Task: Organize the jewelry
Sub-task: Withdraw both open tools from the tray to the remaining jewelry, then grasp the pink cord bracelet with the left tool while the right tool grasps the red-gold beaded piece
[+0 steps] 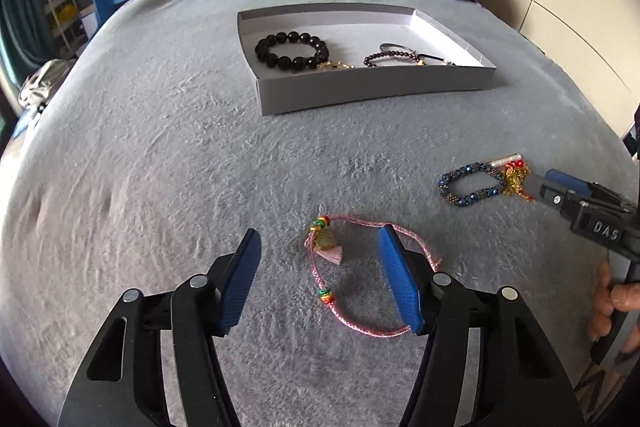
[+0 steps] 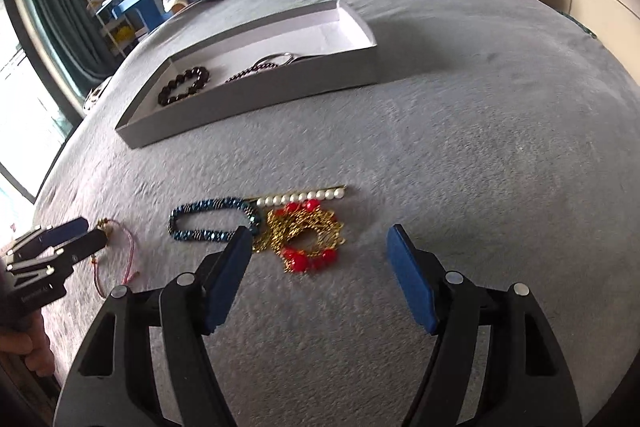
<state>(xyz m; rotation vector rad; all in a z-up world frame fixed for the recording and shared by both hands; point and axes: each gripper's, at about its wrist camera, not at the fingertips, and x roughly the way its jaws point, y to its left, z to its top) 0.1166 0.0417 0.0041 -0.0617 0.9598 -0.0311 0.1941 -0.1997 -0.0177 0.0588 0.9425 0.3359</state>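
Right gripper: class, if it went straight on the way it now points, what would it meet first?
Most likely the gold and red bracelet, which lies just ahead of the open right gripper, between its fingers. The blue bead bracelet sits off to the left of that line. Depth is hard to judge here.

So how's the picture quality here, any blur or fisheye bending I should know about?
Left wrist view: mostly sharp, the pink cord bracelet is crisp, though the grey box edges bow from fisheye distortion and the far left of the bedspread smears. Right wrist view: softer overall, with the gold and red chain slightly motion-blurred and the window at left blown out.
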